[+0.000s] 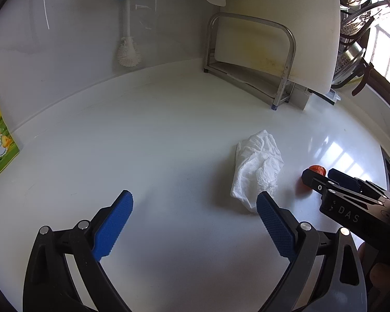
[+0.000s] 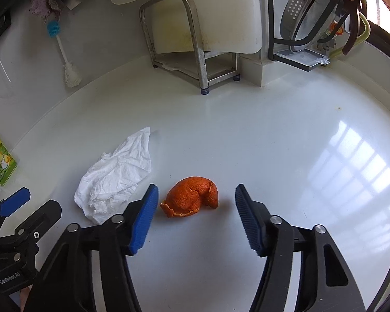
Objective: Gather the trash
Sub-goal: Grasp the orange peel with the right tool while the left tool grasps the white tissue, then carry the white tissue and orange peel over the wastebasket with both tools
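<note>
Two trash items lie uncollected on the white counter; nothing is held.

Right gripper stands spread around the orange peel, pads beside it but not pressing; the peel rests on the counter between the fingers. Crumpled tissue lies at ten o'clock from the peel, just beyond the left gripper, whose fingers are spread wide and empty. Judgement: collection barely begun; both pickups and disposal remain.
</note>
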Demonstrator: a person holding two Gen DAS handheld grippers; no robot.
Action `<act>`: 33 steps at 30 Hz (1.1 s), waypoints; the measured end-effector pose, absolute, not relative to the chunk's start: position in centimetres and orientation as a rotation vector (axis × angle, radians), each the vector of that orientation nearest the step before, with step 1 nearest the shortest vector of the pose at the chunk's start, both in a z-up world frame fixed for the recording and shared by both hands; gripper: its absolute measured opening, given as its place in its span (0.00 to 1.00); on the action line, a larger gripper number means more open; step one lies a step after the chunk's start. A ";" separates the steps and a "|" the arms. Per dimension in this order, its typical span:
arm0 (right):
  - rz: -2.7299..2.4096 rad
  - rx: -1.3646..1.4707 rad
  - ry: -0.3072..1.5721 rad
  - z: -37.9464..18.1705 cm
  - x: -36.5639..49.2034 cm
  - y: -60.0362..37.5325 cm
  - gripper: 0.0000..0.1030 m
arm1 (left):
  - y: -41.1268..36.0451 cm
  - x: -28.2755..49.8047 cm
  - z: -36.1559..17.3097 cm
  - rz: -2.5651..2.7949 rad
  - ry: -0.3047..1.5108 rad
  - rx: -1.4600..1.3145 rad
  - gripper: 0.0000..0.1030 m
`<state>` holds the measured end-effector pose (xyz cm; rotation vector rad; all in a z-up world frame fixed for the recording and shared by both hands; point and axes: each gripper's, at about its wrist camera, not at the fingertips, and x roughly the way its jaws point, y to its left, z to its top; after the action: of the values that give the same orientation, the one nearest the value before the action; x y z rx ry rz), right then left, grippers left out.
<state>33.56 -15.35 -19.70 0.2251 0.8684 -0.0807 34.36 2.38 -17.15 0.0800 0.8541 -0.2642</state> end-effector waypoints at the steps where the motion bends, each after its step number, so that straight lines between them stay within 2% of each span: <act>1: -0.073 0.222 0.877 -19.8 33.7 -15.2 0.45 | 2.3 34.3 -17.2 -0.266 0.853 0.083 0.91; 3: -0.071 0.212 0.872 -19.8 33.6 -15.1 0.32 | 2.0 34.4 -17.2 -0.271 0.854 0.087 0.91; 6: -0.057 0.216 0.869 -19.5 33.2 -15.3 0.22 | 1.5 34.7 -17.3 -0.286 0.867 0.079 0.91; 20: -0.112 0.353 0.851 -17.9 24.9 -20.6 0.20 | -3.8 37.7 -19.7 -0.297 0.965 0.123 0.90; 24: -0.118 0.370 0.859 -18.1 23.3 -21.2 0.20 | -4.7 38.1 -20.0 -0.289 0.975 0.146 0.67; 25: -0.118 0.372 0.861 -18.2 22.9 -21.3 0.20 | -4.9 38.0 -19.9 -0.297 0.974 0.149 0.56; 26: -0.117 0.374 0.863 -18.2 22.5 -21.3 0.20 | -5.1 37.9 -19.8 -0.306 0.972 0.149 0.50; 28: -0.114 0.384 0.867 -18.3 21.8 -21.4 0.20 | -5.3 37.6 -19.6 -0.326 0.980 0.137 0.25; 30: -0.104 0.397 0.870 -18.3 21.1 -21.4 0.20 | -5.3 37.1 -19.2 -0.336 0.989 0.122 0.16; 33: -0.083 0.400 0.876 -17.7 19.7 -21.3 0.20 | -4.9 35.3 -18.2 -0.340 0.980 0.104 0.16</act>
<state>19.73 -21.32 -17.73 0.3998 0.8761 -0.0832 35.32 -4.87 -18.18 0.1040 0.9801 -0.3403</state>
